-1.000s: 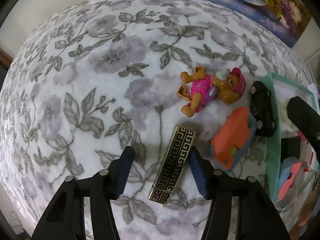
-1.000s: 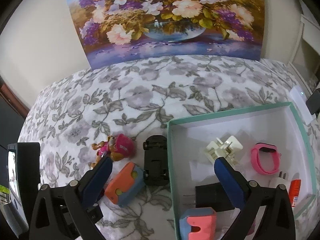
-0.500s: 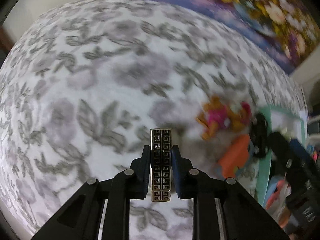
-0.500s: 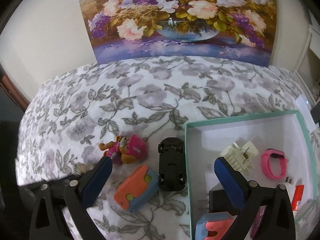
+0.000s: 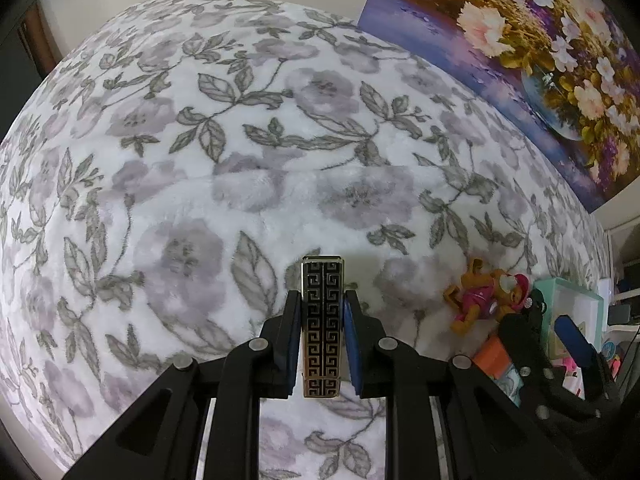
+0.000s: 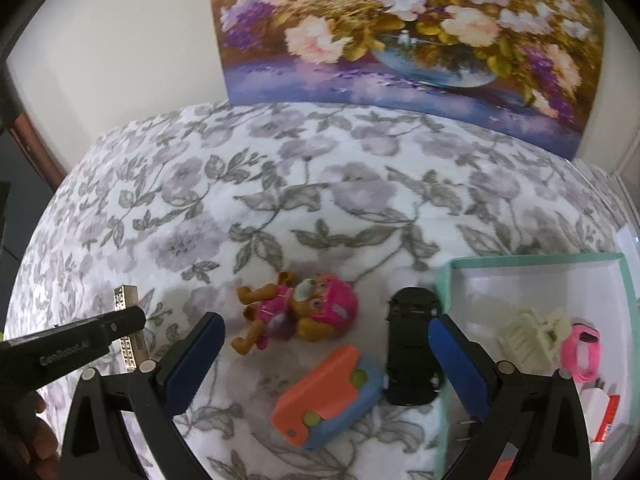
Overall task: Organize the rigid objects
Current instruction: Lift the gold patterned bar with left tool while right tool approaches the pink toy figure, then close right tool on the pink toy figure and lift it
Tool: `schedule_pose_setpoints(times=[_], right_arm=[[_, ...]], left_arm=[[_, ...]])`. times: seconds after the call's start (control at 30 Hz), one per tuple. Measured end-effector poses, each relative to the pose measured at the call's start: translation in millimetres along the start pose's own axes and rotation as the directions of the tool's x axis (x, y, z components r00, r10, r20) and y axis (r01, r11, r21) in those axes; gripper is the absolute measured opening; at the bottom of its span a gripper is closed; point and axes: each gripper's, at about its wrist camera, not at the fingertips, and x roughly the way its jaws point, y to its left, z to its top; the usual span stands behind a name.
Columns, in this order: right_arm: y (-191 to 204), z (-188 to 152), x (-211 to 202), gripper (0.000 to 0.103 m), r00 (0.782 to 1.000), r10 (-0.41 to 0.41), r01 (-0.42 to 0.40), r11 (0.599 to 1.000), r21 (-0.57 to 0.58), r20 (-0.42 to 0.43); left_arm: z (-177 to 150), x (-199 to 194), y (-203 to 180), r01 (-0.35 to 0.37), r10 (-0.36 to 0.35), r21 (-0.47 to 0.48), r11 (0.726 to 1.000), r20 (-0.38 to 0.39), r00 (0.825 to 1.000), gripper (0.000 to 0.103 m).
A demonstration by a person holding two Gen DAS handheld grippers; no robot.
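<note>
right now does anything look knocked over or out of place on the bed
The toy pup lies flat on its back on the blanket, and the black toy car and orange-and-blue toy lie outside the teal box. Nothing looks damaged or spilled.

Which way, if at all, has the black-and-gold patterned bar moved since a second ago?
Yes. The patterned bar lay on the blanket near the toy dog; now the left tongs hold it off the blanket, farther left of the dog.

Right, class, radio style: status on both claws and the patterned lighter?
Left claw shut on black-and-gold lighter, lifted off blanket. Right claw open, empty, above orange-blue toy. Teal box right, path unblocked.
</note>
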Motion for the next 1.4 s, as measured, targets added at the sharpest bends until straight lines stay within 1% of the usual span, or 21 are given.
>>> schedule_pose_setpoints(times=[0.1, 0.43, 0.63, 0.87, 0.9, 0.97, 1.07, 1.2, 1.4], right_arm=[[8.1, 0.3, 6.5, 0.103, 1.0, -0.003, 0.003, 1.0, -0.024, -0.004], [14.8, -0.8, 28.5, 0.103, 1.0, -0.007, 0.006, 0.999, -0.039, -0.031], [25.4, -4.1, 36.9, 0.102, 0.999, -0.036, 0.033, 0.996, -0.087, -0.036], [33.7, -9.2, 45.6, 0.101, 0.995, -0.098, 0.092, 0.986, -0.138, -0.031], [34.4, -9.5, 46.1, 0.1, 0.994, -0.105, 0.101, 0.985, -0.142, -0.027], [36.4, -9.9, 47.3, 0.092, 0.993, -0.119, 0.114, 0.981, -0.155, -0.024], [36.3, -10.3, 46.9, 0.086, 0.994, -0.108, 0.103, 0.983, -0.149, -0.026], [35.5, -9.9, 45.8, 0.082, 0.994, -0.1, 0.095, 0.985, -0.145, -0.033], [32.8, -7.4, 35.6, 0.081, 0.997, -0.077, 0.073, 0.989, -0.129, -0.027]], left_arm=[[0.7, 3.7, -0.4, 0.003, -0.003, -0.004, 1.0, -0.004, 1.0, 0.021], [2.9, 8.2, 5.0, 0.006, -0.006, -0.017, 1.0, -0.009, 1.0, 0.021], [3.0, 8.1, 5.3, 0.001, -0.001, -0.014, 1.0, -0.011, 1.0, 0.021], [3.6, 10.7, 4.9, -0.004, 0.004, -0.016, 1.0, -0.016, 1.0, 0.021], [3.6, 11.6, 5.2, -0.006, 0.006, -0.016, 1.0, -0.018, 1.0, 0.021], [2.9, 12.5, 5.9, -0.009, 0.008, -0.018, 1.0, -0.02, 1.0, 0.021], [2.7, 12.5, 6.4, -0.012, 0.012, -0.018, 1.0, -0.02, 1.0, 0.021], [2.4, 10.7, 5.0, -0.025, 0.024, -0.01, 1.0, -0.016, 1.0, 0.021], [2.5, 2.7, 0.5, -0.049, 0.049, -0.004, 0.999, 0.003, 0.999, 0.021]])
